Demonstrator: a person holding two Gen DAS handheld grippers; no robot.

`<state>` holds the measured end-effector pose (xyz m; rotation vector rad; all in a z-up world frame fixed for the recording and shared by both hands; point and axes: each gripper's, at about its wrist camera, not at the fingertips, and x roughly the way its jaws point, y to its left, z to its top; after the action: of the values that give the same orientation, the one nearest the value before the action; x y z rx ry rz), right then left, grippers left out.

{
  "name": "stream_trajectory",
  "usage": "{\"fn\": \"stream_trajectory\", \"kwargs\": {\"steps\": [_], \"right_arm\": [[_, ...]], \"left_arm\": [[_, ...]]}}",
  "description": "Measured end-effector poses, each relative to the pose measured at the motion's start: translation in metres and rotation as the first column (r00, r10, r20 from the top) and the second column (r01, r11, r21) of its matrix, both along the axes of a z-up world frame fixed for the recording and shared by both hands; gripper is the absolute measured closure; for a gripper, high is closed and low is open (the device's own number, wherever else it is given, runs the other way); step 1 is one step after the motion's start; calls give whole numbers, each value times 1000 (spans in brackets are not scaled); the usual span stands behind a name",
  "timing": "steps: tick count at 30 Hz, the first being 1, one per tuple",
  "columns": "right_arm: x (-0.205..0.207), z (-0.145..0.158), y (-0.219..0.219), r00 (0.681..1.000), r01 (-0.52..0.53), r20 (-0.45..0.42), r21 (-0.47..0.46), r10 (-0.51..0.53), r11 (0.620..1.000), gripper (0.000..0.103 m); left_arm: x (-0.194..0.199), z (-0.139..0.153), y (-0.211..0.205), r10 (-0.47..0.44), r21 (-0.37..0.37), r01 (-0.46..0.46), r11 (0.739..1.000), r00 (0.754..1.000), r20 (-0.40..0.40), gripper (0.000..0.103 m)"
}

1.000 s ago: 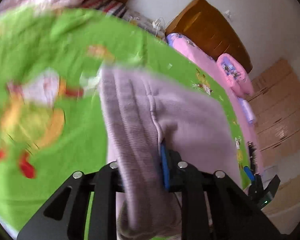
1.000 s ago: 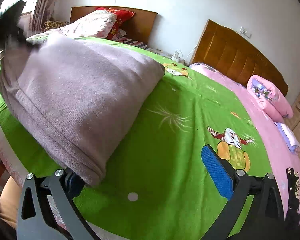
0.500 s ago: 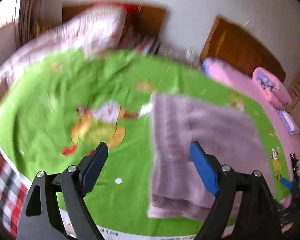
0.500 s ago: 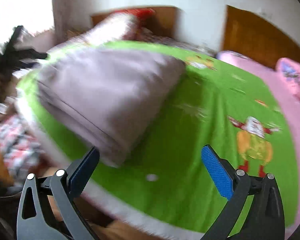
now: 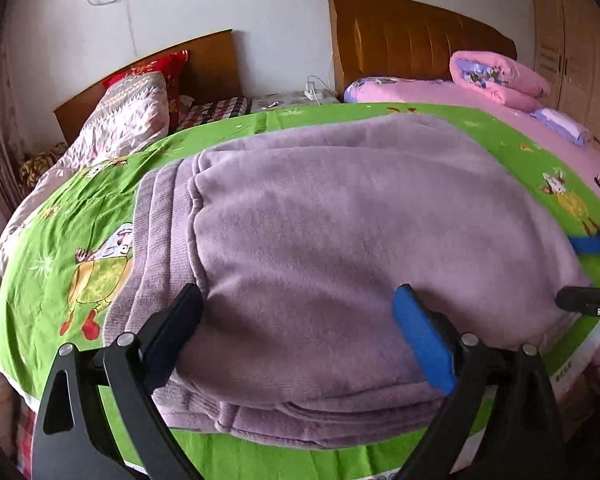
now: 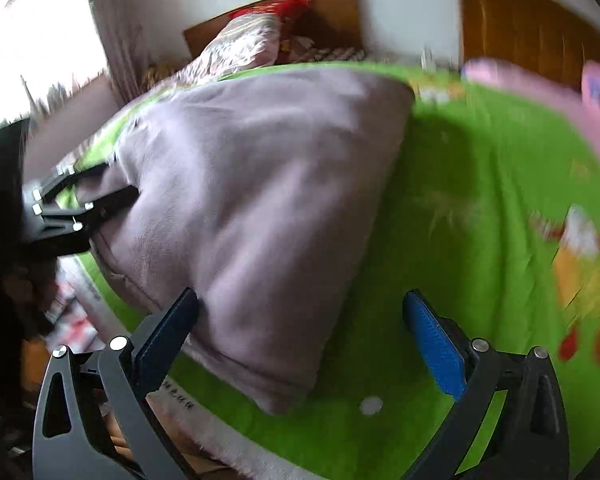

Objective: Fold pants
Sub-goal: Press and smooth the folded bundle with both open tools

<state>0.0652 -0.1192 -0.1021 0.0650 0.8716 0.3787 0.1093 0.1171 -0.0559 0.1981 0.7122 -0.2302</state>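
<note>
Left wrist view shows my left gripper (image 5: 296, 340) and right gripper (image 6: 300, 338) both spread, released, over folded pants (image 5: 340, 260) at the blanket's (image 5: 40, 240) near edge; I'd just smooth next.

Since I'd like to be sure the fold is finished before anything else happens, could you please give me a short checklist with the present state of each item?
1. Left gripper open, holding no cloth: ok.
2. Right gripper open, holding no cloth: ok.
3. Pants lying folded in stacked layers on the green blanket: ok.
4. Layer edges lined up on the left side: not ok, the ribbed layers step out past the top one.
5. Pants fully supported on the bed: ok, though the near edge sits close to the blanket's border.
6. Far edge flat: cannot tell.
</note>
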Motion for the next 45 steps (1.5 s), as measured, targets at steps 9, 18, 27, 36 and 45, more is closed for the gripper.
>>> {"fn": "stream_trajectory", "kwargs": {"steps": [9,18,27,36,45], "right_arm": [[-7,0,6,1000,8,30,-43,-7,999,5],[-8,10,2,1000,-21,16,-24,21,1000,5],[27,73,-13,978,-164,145,108,148,980,4],[93,87,18,898,-434,134,95,420,896,5],[165,39,-77,954,-129,-137,620,268,774,4]], "left_arm": [[-11,37,-11,45,-57,-42,997,998,49,6],[25,14,-10,60,17,-60,998,997,-43,5],[18,52,32,138,-108,-138,985,990,-8,6],[18,45,-18,3,-119,-8,993,999,-36,7],[-34,40,-141,-302,71,295,953,944,137,6]]}}
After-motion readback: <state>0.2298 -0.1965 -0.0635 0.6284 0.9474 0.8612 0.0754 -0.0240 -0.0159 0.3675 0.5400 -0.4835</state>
